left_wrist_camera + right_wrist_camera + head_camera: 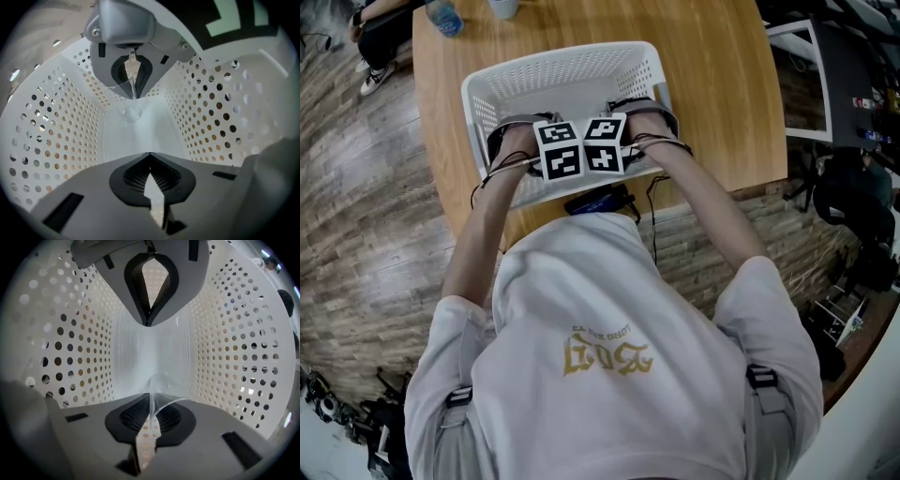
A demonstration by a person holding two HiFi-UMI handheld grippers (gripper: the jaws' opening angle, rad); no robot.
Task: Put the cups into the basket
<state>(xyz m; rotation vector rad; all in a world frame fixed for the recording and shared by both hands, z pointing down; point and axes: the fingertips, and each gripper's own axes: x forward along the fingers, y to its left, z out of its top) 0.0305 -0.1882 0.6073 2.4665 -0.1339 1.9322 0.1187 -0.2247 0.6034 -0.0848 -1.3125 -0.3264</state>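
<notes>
A white perforated basket point(502, 82) stands on the wooden table, and both grippers reach down into it side by side. My left gripper point(140, 125) is open; a clear plastic cup point(131, 114) lies just beyond it, its thin rim against the upper jaw and its base toward the basket floor. The right gripper point(149, 359) is open too, with a second clear cup point(161, 383) resting by its lower jaw, the rim curving over that fingertip point(149, 401). In the head view the marker cubes point(581, 147) and hands hide both cups.
Perforated basket walls point(56, 140) point(234, 348) close in on both sides of each gripper. At the table's far edge stand a blue-capped bottle point(442, 16) and another container point(502, 7). Dark equipment point(853, 112) sits to the right of the table.
</notes>
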